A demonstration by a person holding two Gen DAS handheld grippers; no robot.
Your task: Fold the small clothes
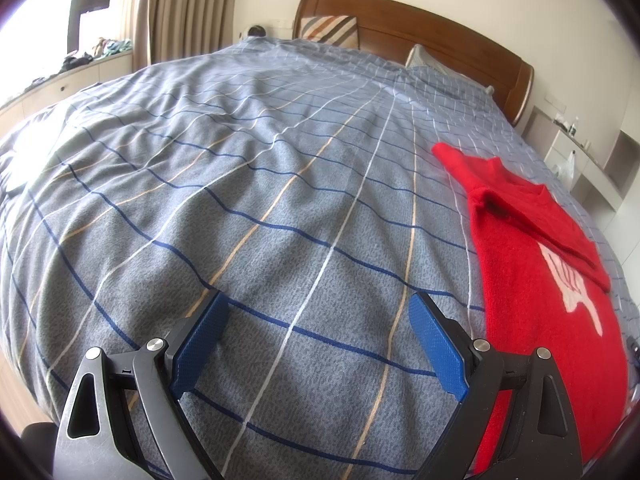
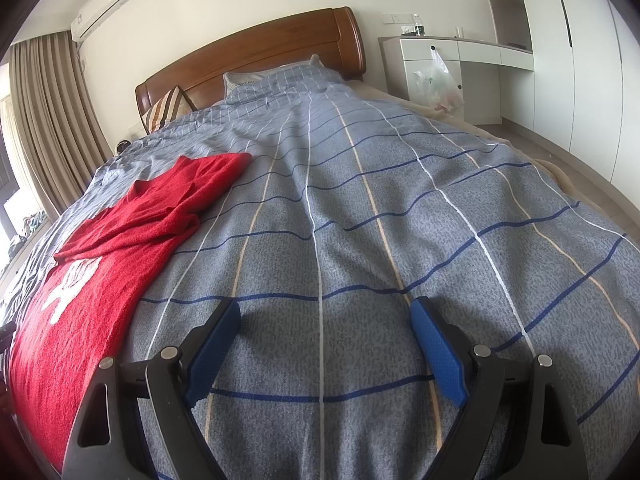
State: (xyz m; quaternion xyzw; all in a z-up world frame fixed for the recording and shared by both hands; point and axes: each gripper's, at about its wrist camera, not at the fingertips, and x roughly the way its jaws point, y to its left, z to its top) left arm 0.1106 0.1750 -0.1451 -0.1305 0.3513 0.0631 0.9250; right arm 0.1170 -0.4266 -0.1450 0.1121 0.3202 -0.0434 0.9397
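A small red sweater (image 1: 532, 280) with a white print lies flat on the bed, one sleeve folded across its chest. In the left wrist view it is at the right; in the right wrist view the sweater (image 2: 108, 248) is at the left. My left gripper (image 1: 320, 308) is open and empty, hovering over the bedspread just left of the sweater's hem. My right gripper (image 2: 324, 312) is open and empty, over the bedspread to the right of the sweater.
The bed has a grey-blue checked bedspread (image 2: 380, 208), pillows (image 2: 276, 80) and a wooden headboard (image 2: 248, 52). A white desk (image 2: 448, 52) with a hanging plastic bag (image 2: 440, 80) stands right of the bed. Curtains (image 1: 180, 4) and a window ledge (image 1: 60, 76) are at the left.
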